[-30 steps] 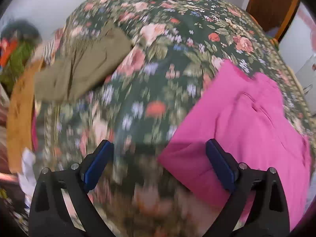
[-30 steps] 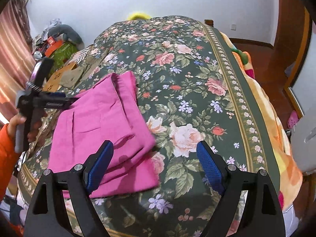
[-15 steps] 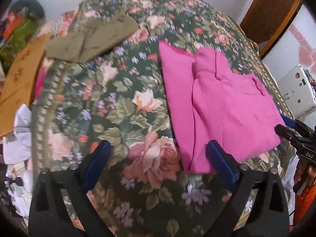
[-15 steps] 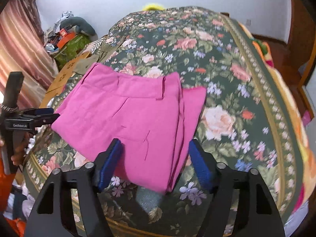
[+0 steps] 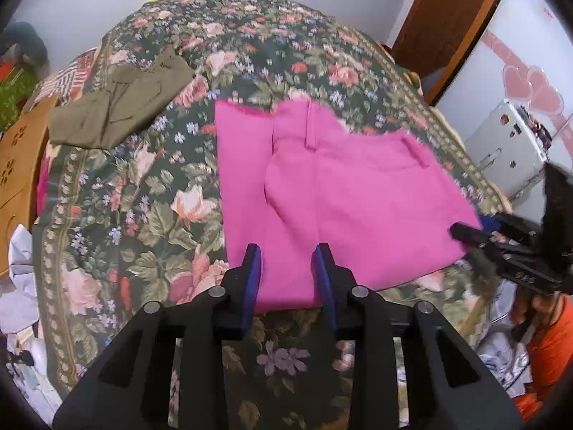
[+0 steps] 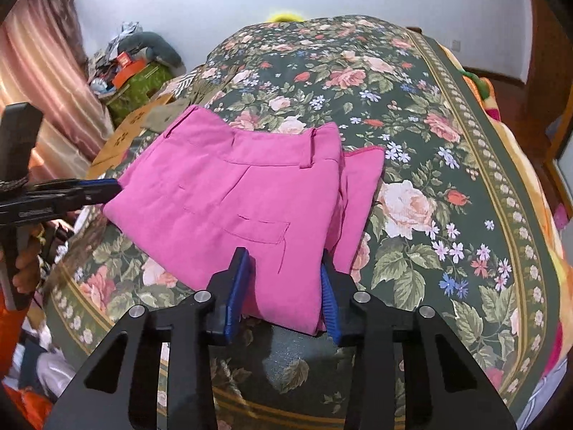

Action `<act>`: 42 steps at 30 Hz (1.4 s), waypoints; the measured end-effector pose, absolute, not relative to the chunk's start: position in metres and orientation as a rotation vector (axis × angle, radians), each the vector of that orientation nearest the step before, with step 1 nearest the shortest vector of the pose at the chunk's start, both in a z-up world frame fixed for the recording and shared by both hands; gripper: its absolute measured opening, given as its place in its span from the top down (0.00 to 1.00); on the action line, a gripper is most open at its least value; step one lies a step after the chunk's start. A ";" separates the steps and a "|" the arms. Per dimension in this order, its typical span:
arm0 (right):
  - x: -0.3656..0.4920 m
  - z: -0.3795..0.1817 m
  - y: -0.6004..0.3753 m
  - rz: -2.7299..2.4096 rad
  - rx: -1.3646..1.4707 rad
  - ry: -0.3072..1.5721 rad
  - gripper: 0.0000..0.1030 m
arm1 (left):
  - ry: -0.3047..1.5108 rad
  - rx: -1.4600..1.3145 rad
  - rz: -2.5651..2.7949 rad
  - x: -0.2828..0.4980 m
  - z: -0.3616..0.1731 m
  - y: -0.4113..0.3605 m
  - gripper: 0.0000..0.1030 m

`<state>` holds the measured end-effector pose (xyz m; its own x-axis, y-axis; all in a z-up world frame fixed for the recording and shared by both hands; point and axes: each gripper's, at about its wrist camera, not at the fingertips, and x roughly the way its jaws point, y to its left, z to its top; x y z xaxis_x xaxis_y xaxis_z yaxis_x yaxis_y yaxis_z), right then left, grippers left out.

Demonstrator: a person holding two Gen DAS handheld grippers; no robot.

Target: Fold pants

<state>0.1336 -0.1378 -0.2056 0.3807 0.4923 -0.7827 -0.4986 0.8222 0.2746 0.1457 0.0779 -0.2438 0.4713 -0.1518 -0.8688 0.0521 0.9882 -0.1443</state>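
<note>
1. Two grippers are working the folded pink pants (image 5: 343, 193) lying on the floral bedspread (image 5: 143, 215): the left gripper (image 5: 288, 276) and right gripper (image 6: 284, 286) have just been closing around the near hem.
2. Whether the pads are pinching cloth, I cannot tell.
3. Catching only the top layer is risking the fold spilling open.

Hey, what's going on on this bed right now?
A person is folding pink pants on a bed with a floral bedspread, a handheld gripper in each hand. The pants lie already folded over, near the bed's edge. The left gripper and right gripper each straddle a near corner of the pants; their jaws have just been closing with the cloth between them, though a firm pinch isn't clear. A folded olive garment lies further back, untouched.
</note>
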 end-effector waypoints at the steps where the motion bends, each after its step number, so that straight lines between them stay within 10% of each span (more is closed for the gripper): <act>1: 0.132 -0.206 -0.137 0.634 -0.022 0.994 0.69 | 1.071 -0.092 -0.106 0.146 -0.248 0.080 0.69; 34: 0.242 -0.219 -0.125 0.650 0.067 1.078 0.57 | 1.112 -0.131 -0.224 0.256 -0.254 0.074 0.50; 42: 0.235 -0.211 -0.121 0.685 0.007 0.977 0.86 | 1.021 -0.028 -0.219 0.250 -0.243 0.061 0.78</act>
<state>0.2347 -0.1213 -0.2109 0.3684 0.5369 -0.7590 -0.5309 0.7917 0.3023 0.2498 0.0608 -0.2433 0.5024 -0.1941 -0.8426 0.1681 0.9778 -0.1250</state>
